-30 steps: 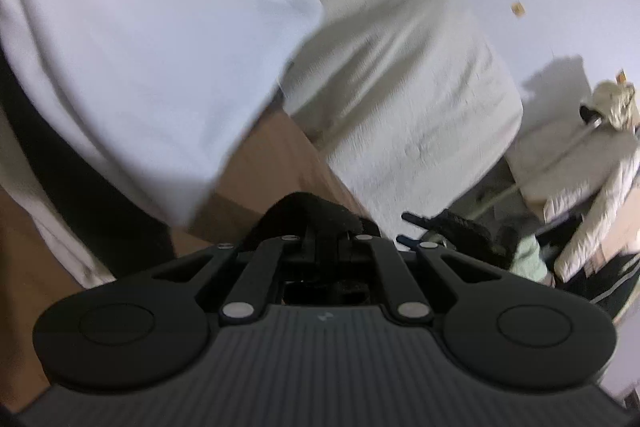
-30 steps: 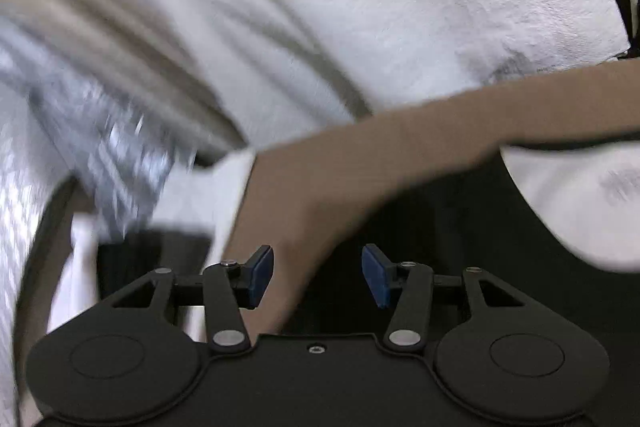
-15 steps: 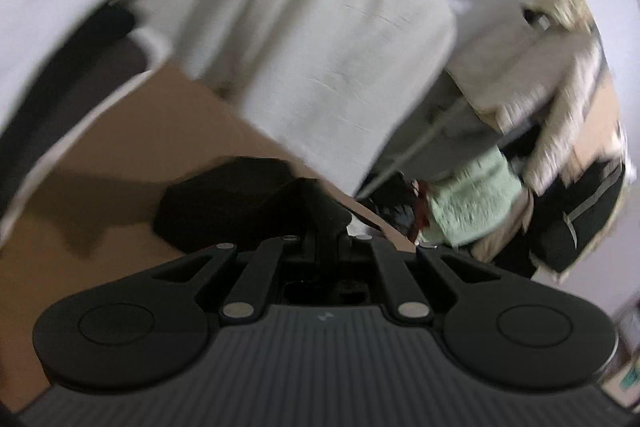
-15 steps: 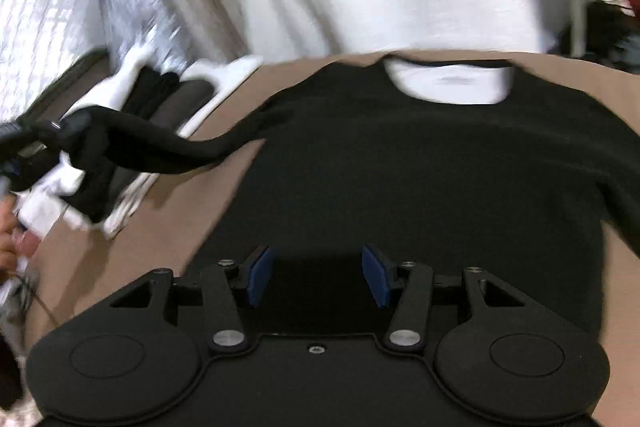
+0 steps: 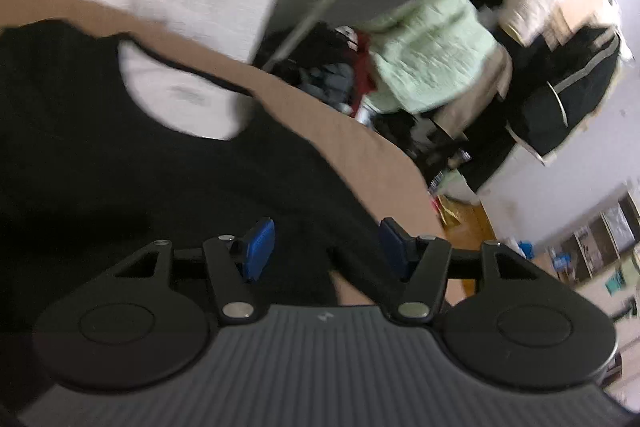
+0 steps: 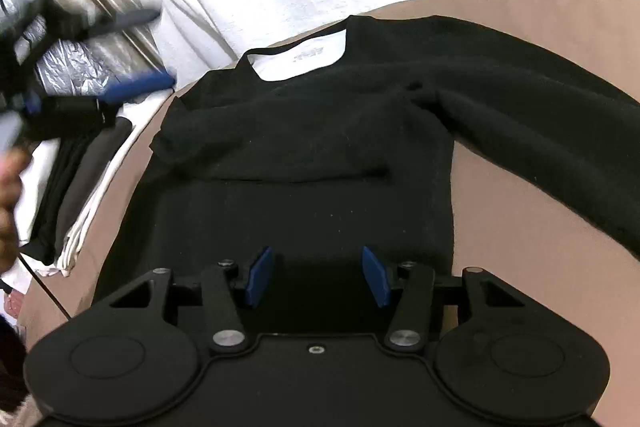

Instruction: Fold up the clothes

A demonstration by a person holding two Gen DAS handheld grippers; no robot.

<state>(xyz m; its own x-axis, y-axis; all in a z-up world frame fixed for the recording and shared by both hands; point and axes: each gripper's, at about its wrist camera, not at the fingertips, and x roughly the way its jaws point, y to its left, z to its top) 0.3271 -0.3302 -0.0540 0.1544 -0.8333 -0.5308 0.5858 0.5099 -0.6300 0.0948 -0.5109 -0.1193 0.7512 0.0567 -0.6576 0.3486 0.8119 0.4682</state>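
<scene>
Sweater [image 6: 320,155], black, flat on tan counter [image 6: 540,247], one sleeve folded across chest; left gripper [image 5: 326,247] and right gripper [image 6: 316,277] jaws released, empty; advisable: pinch outstretched sleeve [image 6: 560,139] at cuff, fold square.

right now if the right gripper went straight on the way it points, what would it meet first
Most likely the black long-sleeved sweater lying flat on the tan-covered table. The right gripper, jaws open, points over the sweater's lower body toward its folded-in sleeve. Depth is unclear, so the height above the fabric cannot be told.
</scene>
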